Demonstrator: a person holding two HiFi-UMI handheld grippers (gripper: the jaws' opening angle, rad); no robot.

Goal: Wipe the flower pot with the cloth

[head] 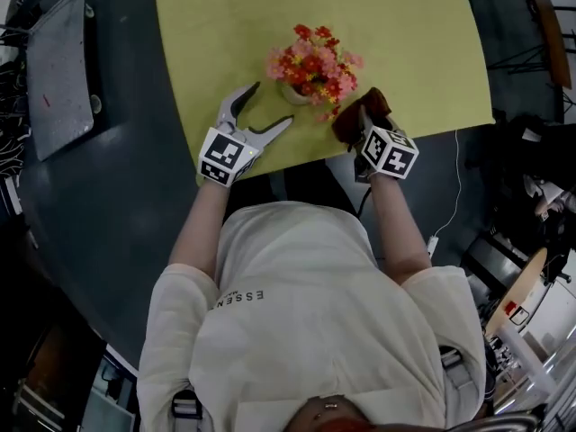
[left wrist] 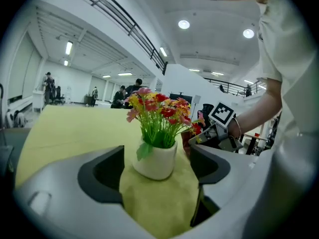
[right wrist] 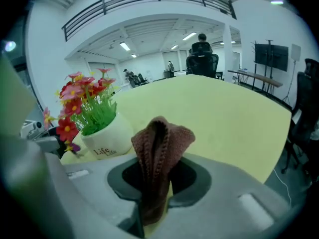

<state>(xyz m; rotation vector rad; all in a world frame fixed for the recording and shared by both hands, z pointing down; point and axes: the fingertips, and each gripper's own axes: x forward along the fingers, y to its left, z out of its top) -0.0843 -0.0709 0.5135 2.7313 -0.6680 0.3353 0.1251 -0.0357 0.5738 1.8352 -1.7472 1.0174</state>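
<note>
White flower pot [left wrist: 155, 161] w/ red & pink flowers [left wrist: 159, 106] is seen on yellow table [head: 225, 25]. L gripper [head: 273, 103] is held agape, nothing gripped; brown cloth [right wrist: 159, 138] is clenched by R gripper [right wrist: 155, 183].

Ceiling lamps [left wrist: 184, 24] give bright, even light with soft shadows. Gripper views show strong fisheye distortion, dark corners and blurred foregrounds.
</note>
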